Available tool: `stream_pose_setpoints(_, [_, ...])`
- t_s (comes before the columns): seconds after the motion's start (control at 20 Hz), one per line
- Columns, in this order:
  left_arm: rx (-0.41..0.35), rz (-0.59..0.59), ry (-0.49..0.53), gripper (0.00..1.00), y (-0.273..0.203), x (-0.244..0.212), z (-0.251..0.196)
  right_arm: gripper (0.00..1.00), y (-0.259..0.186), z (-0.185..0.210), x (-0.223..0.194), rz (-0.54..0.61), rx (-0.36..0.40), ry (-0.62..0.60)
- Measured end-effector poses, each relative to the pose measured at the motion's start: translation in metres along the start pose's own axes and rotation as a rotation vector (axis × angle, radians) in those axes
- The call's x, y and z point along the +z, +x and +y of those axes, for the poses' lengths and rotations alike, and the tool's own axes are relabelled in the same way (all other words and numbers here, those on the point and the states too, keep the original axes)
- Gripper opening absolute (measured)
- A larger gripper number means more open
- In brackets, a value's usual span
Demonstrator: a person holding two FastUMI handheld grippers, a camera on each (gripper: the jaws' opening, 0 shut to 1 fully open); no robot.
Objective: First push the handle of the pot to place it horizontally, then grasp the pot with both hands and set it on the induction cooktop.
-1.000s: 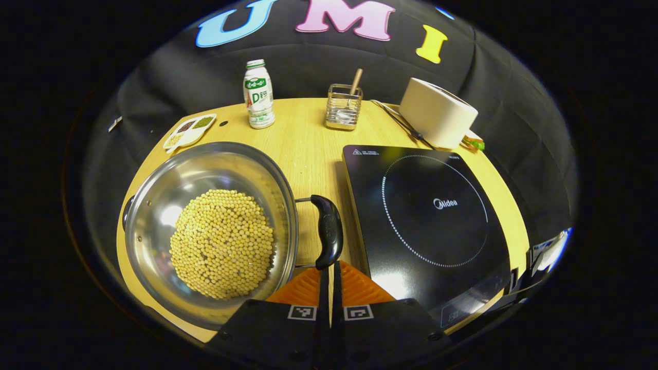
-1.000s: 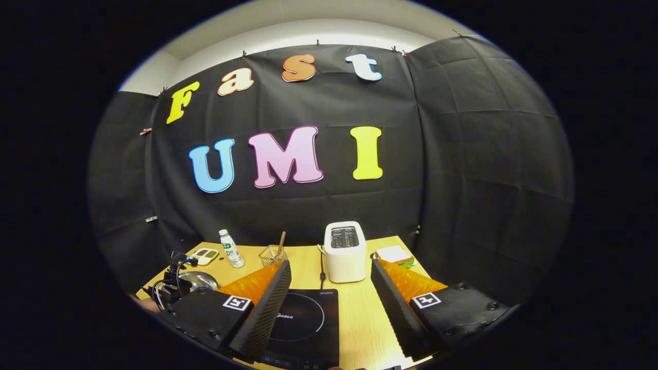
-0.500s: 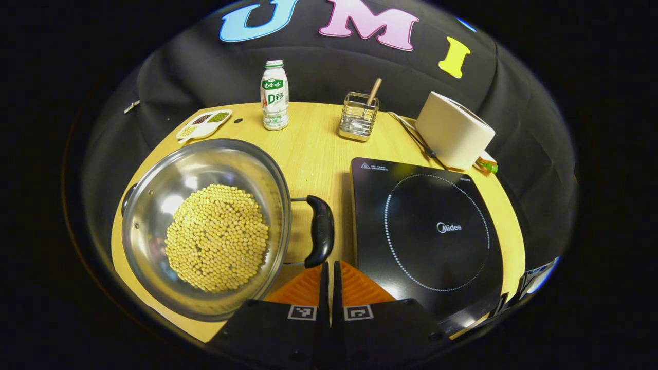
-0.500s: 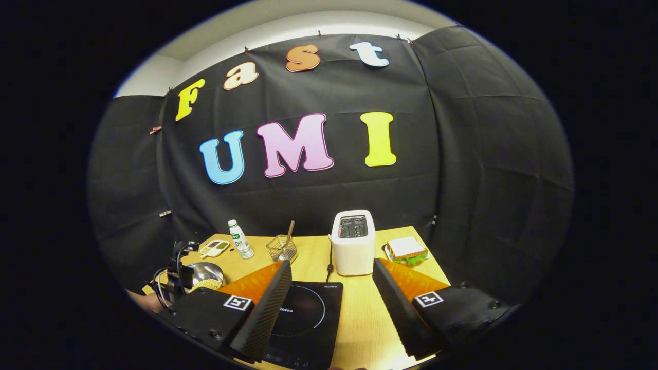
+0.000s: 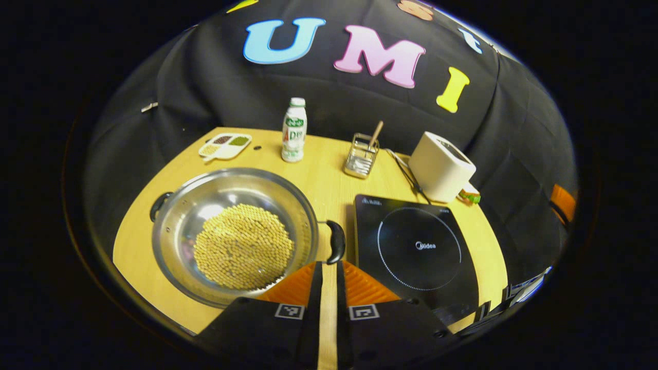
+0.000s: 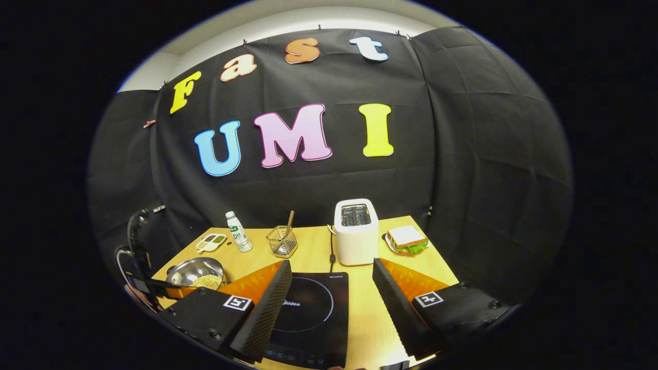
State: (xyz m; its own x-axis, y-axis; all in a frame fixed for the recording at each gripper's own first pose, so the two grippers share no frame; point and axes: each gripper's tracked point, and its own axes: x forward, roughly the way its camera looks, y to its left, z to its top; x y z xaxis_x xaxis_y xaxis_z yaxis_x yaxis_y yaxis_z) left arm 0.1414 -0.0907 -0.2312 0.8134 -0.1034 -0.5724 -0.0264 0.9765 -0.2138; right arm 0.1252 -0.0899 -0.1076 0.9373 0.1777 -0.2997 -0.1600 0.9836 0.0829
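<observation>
A steel pot (image 5: 180,226) holding yellow beans sits on the left of the wooden table (image 5: 329,180). Its black handles point left (image 5: 158,198) and right (image 5: 336,241). The black induction cooktop (image 5: 416,246) lies just right of the pot. My left gripper (image 5: 328,266) hovers just short of the right handle, its fingers parted by a narrow gap with nothing between them. In the right gripper view, my right gripper (image 6: 331,266) stands wide open and empty, high above the cooktop (image 6: 308,308). The pot (image 6: 198,272) is far to its left.
Along the back of the table stand a white divided dish (image 5: 225,145), a small bottle (image 5: 294,131), a wire basket (image 5: 361,156) with a wooden stick, and a white toaster (image 5: 442,167) with its cord. A sandwich on a plate (image 6: 406,239) sits right of the toaster.
My left gripper has drawn back and risen from the pot's right handle, and its fingers have parted a little. The right gripper's view has shifted slightly; it stays open.
</observation>
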Motion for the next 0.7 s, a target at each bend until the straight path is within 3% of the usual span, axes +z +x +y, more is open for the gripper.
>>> stream_pose_setpoints(0.1, [-0.023,-0.039,-0.012,0.37,-0.018,0.02,0.016,0.99,0.002,0.022,-0.005,0.013,0.002,-0.003])
stream_pose_setpoints(0.25, [-0.003,-0.103,0.003,0.94,-0.041,0.048,0.056,0.99,0.008,0.066,-0.017,0.052,0.033,-0.01])
stream_pose_setpoints(0.3, [0.008,-0.109,0.008,0.98,-0.043,0.053,0.072,0.98,0.011,0.08,-0.021,0.062,0.039,-0.018])
stream_pose_setpoints(0.7, [0.052,-0.113,0.038,0.95,-0.05,0.071,0.192,0.99,0.056,0.198,-0.063,0.156,0.119,-0.061])
